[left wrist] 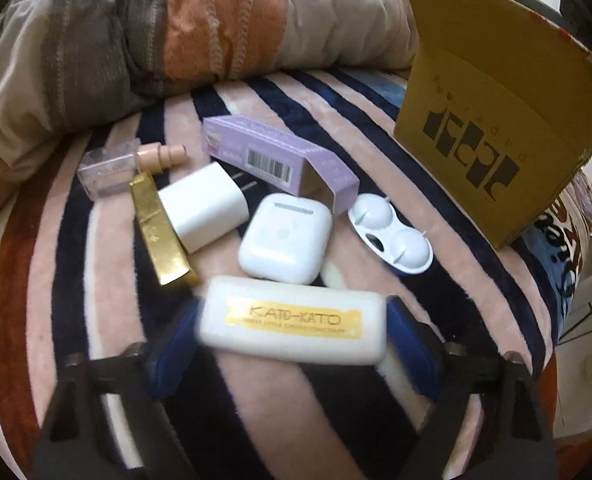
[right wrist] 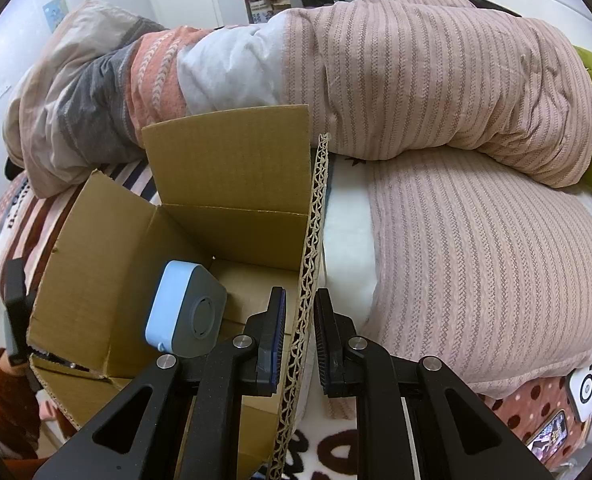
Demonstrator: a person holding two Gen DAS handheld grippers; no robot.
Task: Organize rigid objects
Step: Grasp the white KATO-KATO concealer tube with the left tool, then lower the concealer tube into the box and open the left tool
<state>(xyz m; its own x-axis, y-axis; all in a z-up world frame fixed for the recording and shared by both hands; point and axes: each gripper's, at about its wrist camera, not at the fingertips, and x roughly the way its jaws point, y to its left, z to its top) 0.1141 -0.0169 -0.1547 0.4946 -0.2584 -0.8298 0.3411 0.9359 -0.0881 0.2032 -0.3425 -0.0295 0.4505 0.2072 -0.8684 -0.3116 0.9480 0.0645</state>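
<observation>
With only the blue-and-grey gadget (right wrist: 186, 312) boxed, the left tool (left wrist: 292, 330) gripped the white KATO-KATO case (left wrist: 292, 322) while earbuds case (left wrist: 286, 238), charger (left wrist: 204, 206) and others lay ahead, the right tool (right wrist: 299, 336) pinching the cardboard box (right wrist: 232, 168) flap.

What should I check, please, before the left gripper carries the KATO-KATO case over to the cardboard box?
1. Grip on the KATO-KATO case: left gripper has a finger at each end of it; ok.
2. Case lifted off the striped blanket: cannot tell, the picture is blurred.
3. Cardboard box held steady: right gripper straddles its wall, but a gap shows beside the right pad; cannot tell.
4. Box flaps open: ok.
5. Room inside: only a blue and grey device shows in the box, bare floor beside it; ok.
6. Neighbours clear of the case: white earbud case lies close behind; cannot tell.
</observation>
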